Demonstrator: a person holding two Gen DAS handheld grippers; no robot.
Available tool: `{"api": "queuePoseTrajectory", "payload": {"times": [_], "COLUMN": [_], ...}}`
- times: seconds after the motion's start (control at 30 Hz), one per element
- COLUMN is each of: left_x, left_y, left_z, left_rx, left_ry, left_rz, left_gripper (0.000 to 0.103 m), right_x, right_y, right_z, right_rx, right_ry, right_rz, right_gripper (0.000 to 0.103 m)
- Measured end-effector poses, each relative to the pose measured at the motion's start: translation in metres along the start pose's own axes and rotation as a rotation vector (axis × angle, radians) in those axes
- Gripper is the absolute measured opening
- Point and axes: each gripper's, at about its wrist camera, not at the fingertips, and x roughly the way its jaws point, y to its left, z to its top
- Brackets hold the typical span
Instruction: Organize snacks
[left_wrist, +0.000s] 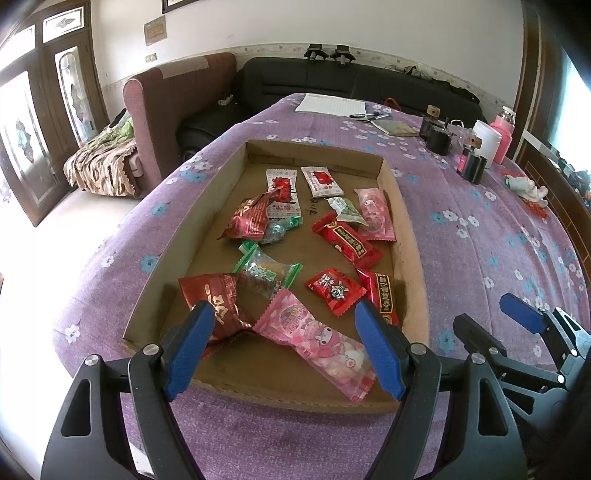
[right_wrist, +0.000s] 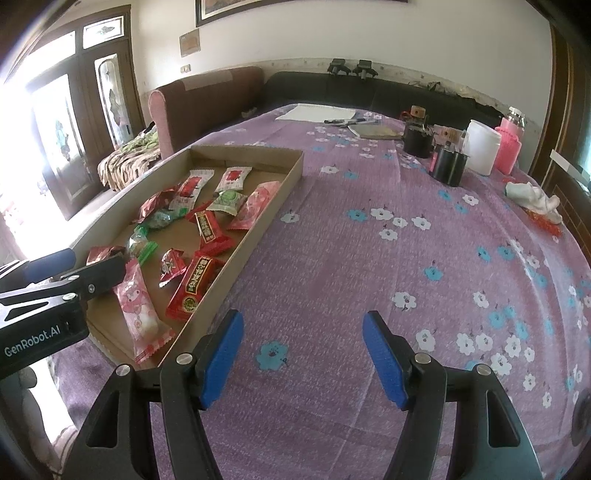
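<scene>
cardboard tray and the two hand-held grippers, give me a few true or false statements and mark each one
1. The snacks lie inside the cardboard tray. True.
2. The left hand-held gripper is shut on a snack. False: its jaws are open above the pink character packet, holding nothing.
3. The right hand-held gripper hangs over the tray. False: it is over bare purple tablecloth, beside the tray.
4. A white container stands next to a pink bottle. True.
</scene>
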Motion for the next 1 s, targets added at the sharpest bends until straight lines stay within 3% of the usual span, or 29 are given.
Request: {"api": "queuePoseTrajectory", "payload": {"times": [1.0], "left_x": [0.0013], "left_y": [-0.0096], "left_z": [-0.0012], "left_rx": [0.025], "left_ry": [0.012], "left_rz": [-0.008], "left_gripper": [0.079], "right_x": [-0.0018], "right_y": [-0.0047], "right_z": [-0.0044], "right_rx": [0.01], "right_ry": [-0.003], "right_rz": [-0.008], "right_gripper": [0.069]}}
